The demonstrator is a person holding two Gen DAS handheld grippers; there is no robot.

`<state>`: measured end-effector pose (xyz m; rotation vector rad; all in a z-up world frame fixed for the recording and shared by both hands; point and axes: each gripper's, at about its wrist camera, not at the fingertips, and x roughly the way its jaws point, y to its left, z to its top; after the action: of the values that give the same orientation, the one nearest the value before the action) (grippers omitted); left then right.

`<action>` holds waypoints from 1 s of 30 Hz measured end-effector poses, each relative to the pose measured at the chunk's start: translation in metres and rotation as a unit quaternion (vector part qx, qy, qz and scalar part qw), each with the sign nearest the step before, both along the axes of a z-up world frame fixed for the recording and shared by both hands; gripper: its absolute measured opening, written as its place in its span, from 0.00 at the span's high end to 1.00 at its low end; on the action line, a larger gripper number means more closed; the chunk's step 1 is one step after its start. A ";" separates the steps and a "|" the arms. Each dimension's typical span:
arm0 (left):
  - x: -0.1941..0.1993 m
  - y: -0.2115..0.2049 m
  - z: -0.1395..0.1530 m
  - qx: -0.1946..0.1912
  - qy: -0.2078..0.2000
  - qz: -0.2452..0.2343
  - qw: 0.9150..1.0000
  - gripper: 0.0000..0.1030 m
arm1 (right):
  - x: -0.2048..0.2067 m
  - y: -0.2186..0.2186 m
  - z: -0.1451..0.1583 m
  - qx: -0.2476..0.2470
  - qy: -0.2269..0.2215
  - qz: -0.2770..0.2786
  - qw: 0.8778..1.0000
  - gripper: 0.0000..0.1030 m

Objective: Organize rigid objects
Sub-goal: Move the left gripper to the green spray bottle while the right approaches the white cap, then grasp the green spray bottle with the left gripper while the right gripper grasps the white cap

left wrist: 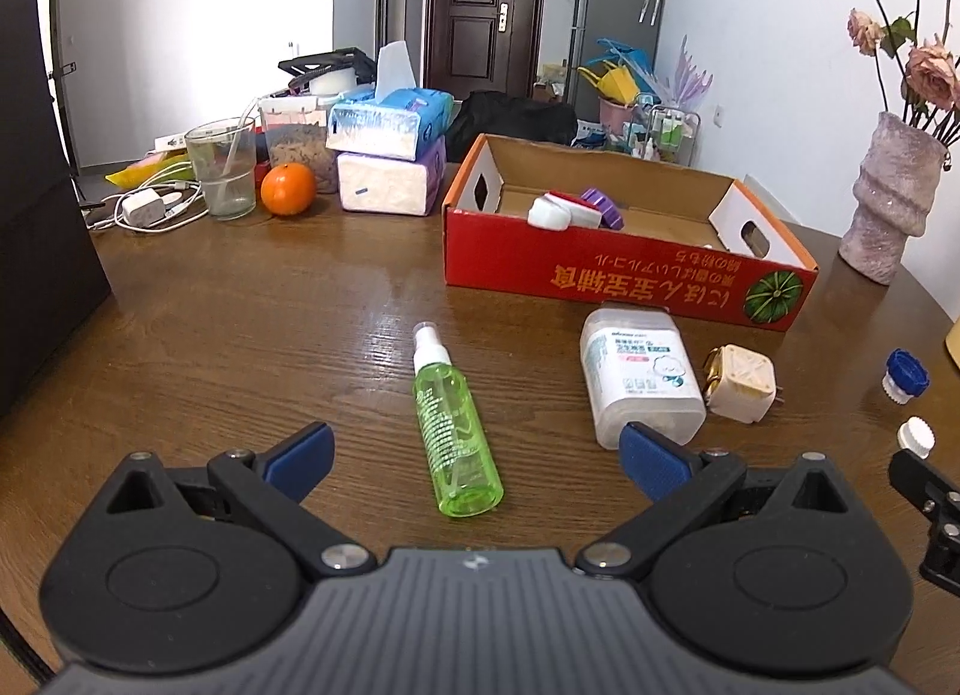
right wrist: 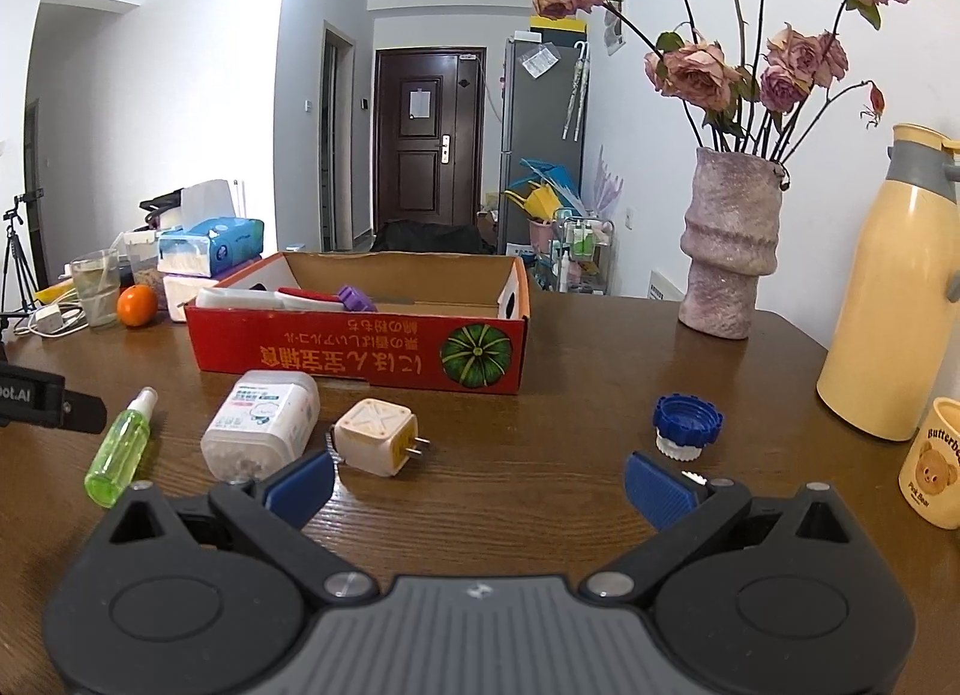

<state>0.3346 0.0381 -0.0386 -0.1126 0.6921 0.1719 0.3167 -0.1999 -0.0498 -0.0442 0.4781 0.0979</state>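
Left gripper [left wrist: 477, 461]: spread wide above the wooden table [left wrist: 240, 335], holding nothing; its blue pads flank the base of a green spray bottle [left wrist: 455, 425] that lies on its side.
Right gripper [right wrist: 480, 482]: also wide apart and empty, over bare tabletop.
Near items: a white plastic bottle [right wrist: 259, 425] lies flat just beside a cream plug adapter [right wrist: 377, 436]; a blue-capped small container [right wrist: 687, 426] sits apart to the right.
Box: a red cardboard box [right wrist: 360, 356] stands behind them, with white, red and purple pieces [left wrist: 573, 208] in its left end.
Far edge: orange [left wrist: 288, 188], glass [left wrist: 221, 167], tissue packs [left wrist: 387, 149], vase of dried roses [right wrist: 729, 245], yellow flask [right wrist: 894, 287].
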 end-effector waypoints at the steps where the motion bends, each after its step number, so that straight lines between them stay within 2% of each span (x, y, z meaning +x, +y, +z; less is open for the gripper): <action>1: 0.001 0.000 -0.002 0.001 0.002 0.001 1.000 0.00 | 0.000 -0.001 -0.001 0.000 0.001 -0.002 1.000 0.00; 17: 0.046 0.018 -0.039 0.018 0.041 0.056 0.997 0.00 | 0.011 -0.041 -0.021 -0.002 0.019 -0.058 0.998 0.00; 23: 0.058 0.022 -0.048 0.025 0.049 0.060 0.997 0.00 | 0.016 -0.055 -0.025 -0.005 0.022 -0.077 0.997 0.00; 24: 0.060 0.023 -0.050 0.026 0.053 0.062 0.996 0.04 | 0.017 -0.057 -0.026 -0.004 0.021 -0.081 0.996 0.00; 26: 0.062 0.025 -0.055 0.022 0.061 0.062 0.996 0.21 | 0.018 -0.063 -0.027 -0.003 0.022 -0.090 0.996 0.00; 30: 0.063 0.028 -0.058 0.014 0.062 0.058 0.996 0.43 | 0.023 -0.074 -0.031 -0.004 0.027 -0.105 0.994 0.00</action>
<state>0.3972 0.0660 -0.0970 -0.1153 0.8080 0.3029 0.3401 -0.2734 -0.0811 0.0021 0.5353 -0.1092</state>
